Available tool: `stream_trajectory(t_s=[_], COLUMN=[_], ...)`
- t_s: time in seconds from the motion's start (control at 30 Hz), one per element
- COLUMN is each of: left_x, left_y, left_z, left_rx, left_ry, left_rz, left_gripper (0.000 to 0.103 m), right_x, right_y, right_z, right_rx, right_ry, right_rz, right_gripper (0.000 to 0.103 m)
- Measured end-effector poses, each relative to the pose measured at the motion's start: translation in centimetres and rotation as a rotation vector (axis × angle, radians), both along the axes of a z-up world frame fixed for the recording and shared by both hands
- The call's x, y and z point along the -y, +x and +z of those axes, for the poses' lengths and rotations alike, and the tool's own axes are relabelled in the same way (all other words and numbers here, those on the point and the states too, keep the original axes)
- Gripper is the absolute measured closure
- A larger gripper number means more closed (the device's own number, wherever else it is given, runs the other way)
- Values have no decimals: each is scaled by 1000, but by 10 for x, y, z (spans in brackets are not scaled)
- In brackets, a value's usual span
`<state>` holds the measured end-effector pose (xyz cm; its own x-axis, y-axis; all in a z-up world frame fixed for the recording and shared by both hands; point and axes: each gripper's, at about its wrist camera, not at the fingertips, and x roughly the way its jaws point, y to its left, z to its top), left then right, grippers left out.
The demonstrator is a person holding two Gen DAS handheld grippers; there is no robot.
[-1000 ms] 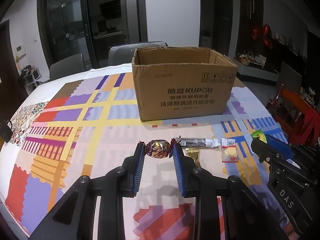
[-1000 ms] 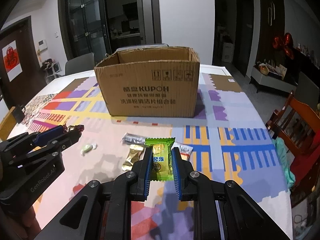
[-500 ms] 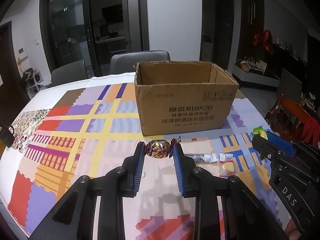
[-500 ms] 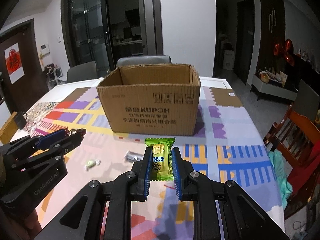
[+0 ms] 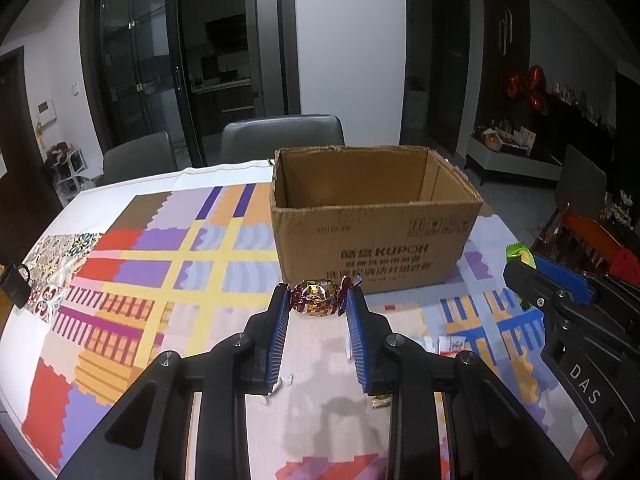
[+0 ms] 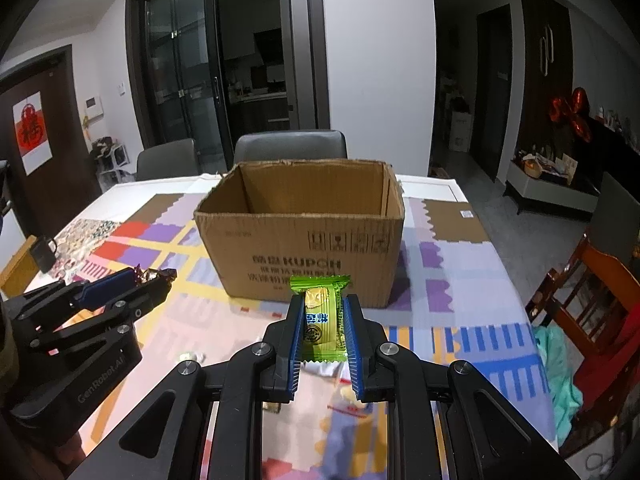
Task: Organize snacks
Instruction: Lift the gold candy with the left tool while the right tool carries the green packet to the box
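The left gripper (image 5: pixel 316 300) is clamped on a foil-wrapped candy (image 5: pixel 318 300), its blue-padded fingers (image 5: pixel 278 332) pressing the twisted ends from either side, and holds it above the worktop (image 5: pixel 224 320) in front of the cardboard box (image 5: pixel 376 236). The right gripper (image 6: pixel 322 330) pinches a green snack packet (image 6: pixel 322 316) upright between nearly closed fingers (image 6: pixel 294 332), also held clear of the surface and just short of the box's near wall. In the left wrist view the right gripper (image 5: pixel 532 276) appears at the right edge with the green wrapper poking from its tip; in the right wrist view the left gripper (image 6: pixel 136 282) sits at the left with the candy at its tip. The two tools are well apart, with bare cloth between them and the box.

The worktop carries a patchwork tablecloth (image 6: pixel 460 264) of yellow, purple, red and blue blocks, its white edge showing beyond the box. Two grey chairs (image 5: pixel 280 136) stand behind the far edge, before dark glass doors (image 5: pixel 136 80). A wooden chair (image 6: pixel 592 292) stands off the right side.

The box stands upright, open at the top with its flaps gone or folded away; the inner walls visible are bare, and its floor is hidden. A few small wrapped snacks (image 5: pixel 452 344) lie on the cloth beneath and beside the fingers, partly hidden. A small pale candy (image 6: pixel 191 356) lies near the left gripper.
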<state>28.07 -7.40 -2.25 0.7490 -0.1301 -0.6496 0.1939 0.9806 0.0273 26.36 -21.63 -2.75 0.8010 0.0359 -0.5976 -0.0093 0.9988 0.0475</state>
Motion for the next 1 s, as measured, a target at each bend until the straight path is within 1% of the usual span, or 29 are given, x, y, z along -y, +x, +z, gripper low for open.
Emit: stream_trajectory(t_s=[0.5, 1.0], left_x=[8, 20], left_y=[28, 66], left_z=[24, 35], left_rx=[36, 64], left_ry=[2, 0], left_rz=[-4, -31], left_gripper=[73, 73], right_x=[7, 19], right_y=[28, 60], right_z=[32, 45], right_rx=[61, 90], right_ry=[1, 6], right_rz=[2, -14], right_gripper=[82, 82])
